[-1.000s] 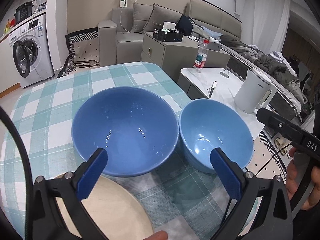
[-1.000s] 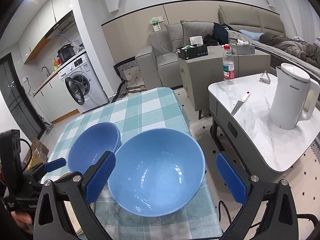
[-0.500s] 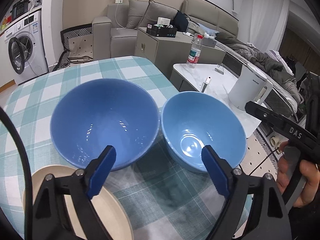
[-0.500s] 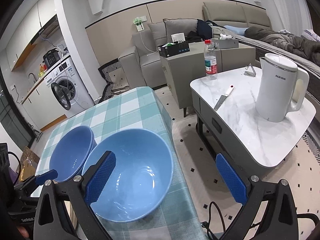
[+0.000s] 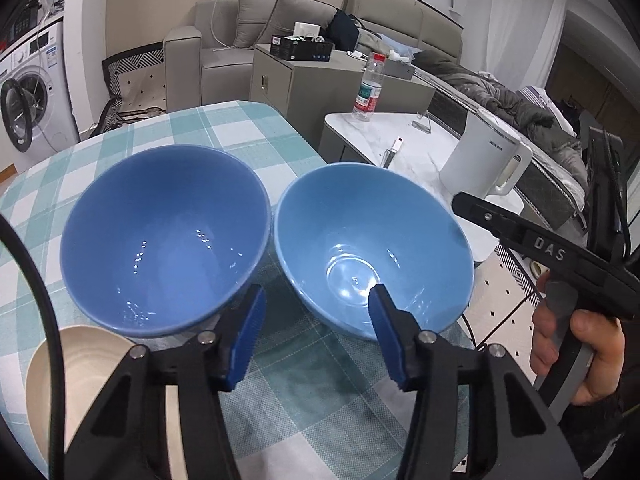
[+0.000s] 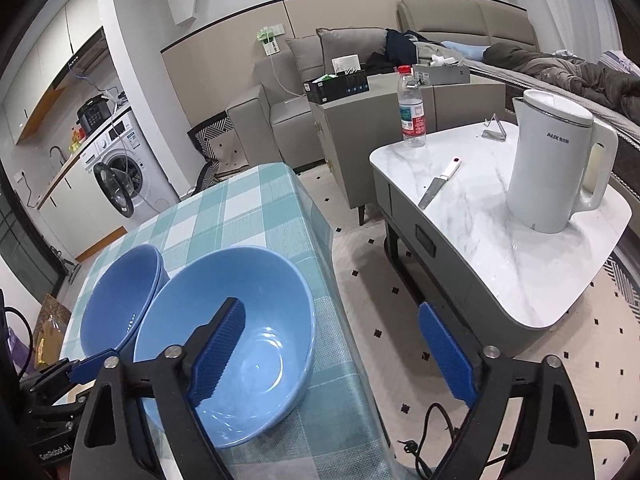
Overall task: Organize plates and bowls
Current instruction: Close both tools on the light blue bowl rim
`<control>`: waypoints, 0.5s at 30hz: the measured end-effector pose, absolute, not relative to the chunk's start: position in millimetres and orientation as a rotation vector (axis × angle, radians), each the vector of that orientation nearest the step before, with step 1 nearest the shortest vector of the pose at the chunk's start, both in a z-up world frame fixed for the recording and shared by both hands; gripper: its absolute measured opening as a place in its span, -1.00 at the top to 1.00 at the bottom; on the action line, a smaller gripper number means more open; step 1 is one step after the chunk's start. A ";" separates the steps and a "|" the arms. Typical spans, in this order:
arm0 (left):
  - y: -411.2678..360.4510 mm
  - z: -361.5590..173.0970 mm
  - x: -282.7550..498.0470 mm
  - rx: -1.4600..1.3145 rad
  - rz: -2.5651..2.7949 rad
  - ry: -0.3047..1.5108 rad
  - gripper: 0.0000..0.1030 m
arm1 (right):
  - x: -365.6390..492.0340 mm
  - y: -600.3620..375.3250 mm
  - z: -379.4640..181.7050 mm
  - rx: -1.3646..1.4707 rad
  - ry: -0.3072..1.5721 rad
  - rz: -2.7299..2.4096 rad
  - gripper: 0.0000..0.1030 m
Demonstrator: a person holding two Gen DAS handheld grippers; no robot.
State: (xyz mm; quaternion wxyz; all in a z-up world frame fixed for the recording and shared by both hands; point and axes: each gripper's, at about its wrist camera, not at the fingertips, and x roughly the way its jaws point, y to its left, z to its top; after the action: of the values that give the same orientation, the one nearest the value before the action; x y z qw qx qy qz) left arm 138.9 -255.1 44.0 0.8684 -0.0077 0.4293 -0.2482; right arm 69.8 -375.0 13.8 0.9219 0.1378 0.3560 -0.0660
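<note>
Both hand-held grippers, left (image 5: pixel 316 334) and right (image 6: pixel 348 354), open, empty, "DAS" on right, "AUX" kettle (image 6: pixel 554 164).

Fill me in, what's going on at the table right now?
A person holding a gripper in each hand is sorting dishes on the checked tablecloth. Two blue bowls sit side by side, the darker bowl and the lighter bowl, with a cream plate nearer. The left gripper is open, aimed between the bowls. The right gripper is open with one finger over the lighter bowl. Nothing is gripped.
</note>
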 end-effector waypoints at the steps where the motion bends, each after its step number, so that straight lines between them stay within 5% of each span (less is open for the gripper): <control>1: -255.5 43.9 138.7 -0.016 -0.522 0.901 -0.01 | 71.2 -374.1 12.2 0.279 0.736 -0.132 -0.63; 15: -267.2 30.3 148.9 -0.039 -0.489 0.937 0.19 | 87.8 -371.5 -12.4 0.292 0.803 -0.117 -0.34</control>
State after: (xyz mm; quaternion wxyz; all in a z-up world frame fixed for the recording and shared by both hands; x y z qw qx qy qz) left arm 148.9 -267.2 30.3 0.8634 -0.0184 0.4470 -0.2333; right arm 87.8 -371.5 -12.4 0.9084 0.1415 0.3893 -0.0567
